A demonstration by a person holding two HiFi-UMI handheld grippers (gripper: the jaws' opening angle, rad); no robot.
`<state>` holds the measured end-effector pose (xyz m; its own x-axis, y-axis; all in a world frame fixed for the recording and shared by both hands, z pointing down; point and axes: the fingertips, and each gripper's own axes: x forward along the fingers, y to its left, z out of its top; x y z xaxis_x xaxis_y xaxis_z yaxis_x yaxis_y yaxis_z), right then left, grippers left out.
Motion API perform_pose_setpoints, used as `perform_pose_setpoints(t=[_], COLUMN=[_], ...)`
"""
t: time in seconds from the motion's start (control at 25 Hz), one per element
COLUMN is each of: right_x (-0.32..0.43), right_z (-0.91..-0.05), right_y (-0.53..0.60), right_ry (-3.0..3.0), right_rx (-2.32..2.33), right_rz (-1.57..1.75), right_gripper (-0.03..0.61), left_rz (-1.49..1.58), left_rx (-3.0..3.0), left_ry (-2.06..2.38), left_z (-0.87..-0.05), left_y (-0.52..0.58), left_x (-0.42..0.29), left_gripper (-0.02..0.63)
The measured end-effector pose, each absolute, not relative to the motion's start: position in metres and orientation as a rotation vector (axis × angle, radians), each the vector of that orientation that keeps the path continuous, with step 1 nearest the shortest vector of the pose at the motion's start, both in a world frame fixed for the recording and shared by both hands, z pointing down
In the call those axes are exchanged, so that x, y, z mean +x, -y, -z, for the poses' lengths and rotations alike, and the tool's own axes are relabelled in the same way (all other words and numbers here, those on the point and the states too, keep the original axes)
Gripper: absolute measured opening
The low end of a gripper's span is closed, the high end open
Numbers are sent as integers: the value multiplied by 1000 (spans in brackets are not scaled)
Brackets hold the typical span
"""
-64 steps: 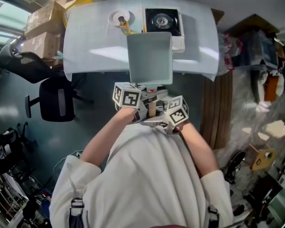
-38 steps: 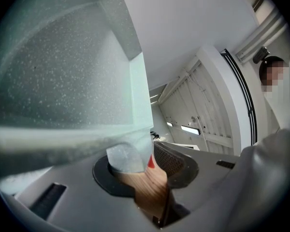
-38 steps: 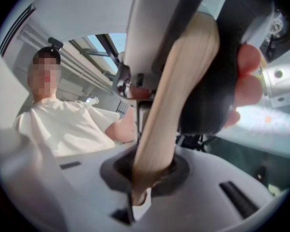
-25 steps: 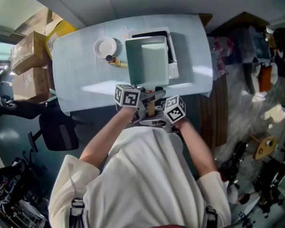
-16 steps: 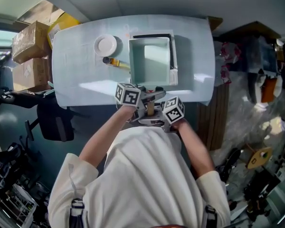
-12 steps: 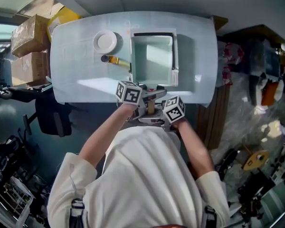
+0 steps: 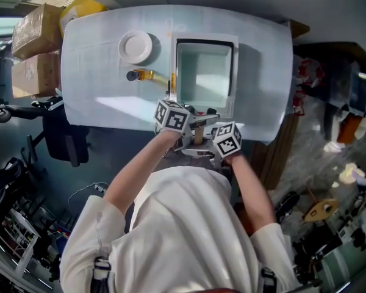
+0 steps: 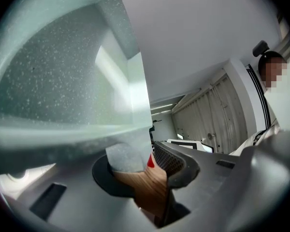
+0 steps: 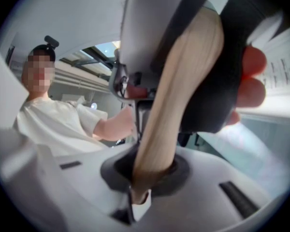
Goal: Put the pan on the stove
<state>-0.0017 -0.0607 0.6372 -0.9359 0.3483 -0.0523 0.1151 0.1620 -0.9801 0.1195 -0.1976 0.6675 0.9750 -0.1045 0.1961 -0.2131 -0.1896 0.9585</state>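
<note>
A square pale-green pan (image 7: 204, 78) with a wooden handle (image 7: 198, 133) is level over the black stove (image 7: 205, 41), whose dark rim shows around it. I cannot tell whether the pan touches the stove. Both grippers hold the handle at the table's near edge, my left gripper (image 7: 188, 126) on the left and my right gripper (image 7: 210, 140) on the right. In the left gripper view the left gripper (image 8: 146, 180) is shut on the handle (image 8: 147, 192) just below the pan's wall (image 8: 53, 81). The right gripper (image 9: 150, 175) is shut on the handle (image 9: 176, 100) too.
The white table (image 7: 104, 90) carries a white round dish (image 7: 137, 46) and a small amber bottle (image 7: 141, 75) lying left of the stove. Cardboard boxes (image 7: 33, 38) and an office chair (image 7: 64, 140) stand to the left. Clutter lies on the floor at right.
The pan has come forward and down over the stove and levelled, so its inside now shows and the burner is hidden. Both grippers moved with it, still shut on the handle.
</note>
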Motion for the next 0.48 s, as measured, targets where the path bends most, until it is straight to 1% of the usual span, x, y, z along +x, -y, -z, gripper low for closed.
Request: perform_pose_setpoints(t=[0.48], right_x=[3], right_z=[-668], right_y=[78], right_ry=[2181], right_rx=[-453], right_rz=[-1950], right_gripper=[48], left_rz=[-117], left_rx=[1684], left_ry=[239], left_z=[-707], left_y=[212], left_x=[125], left_gripper=[146])
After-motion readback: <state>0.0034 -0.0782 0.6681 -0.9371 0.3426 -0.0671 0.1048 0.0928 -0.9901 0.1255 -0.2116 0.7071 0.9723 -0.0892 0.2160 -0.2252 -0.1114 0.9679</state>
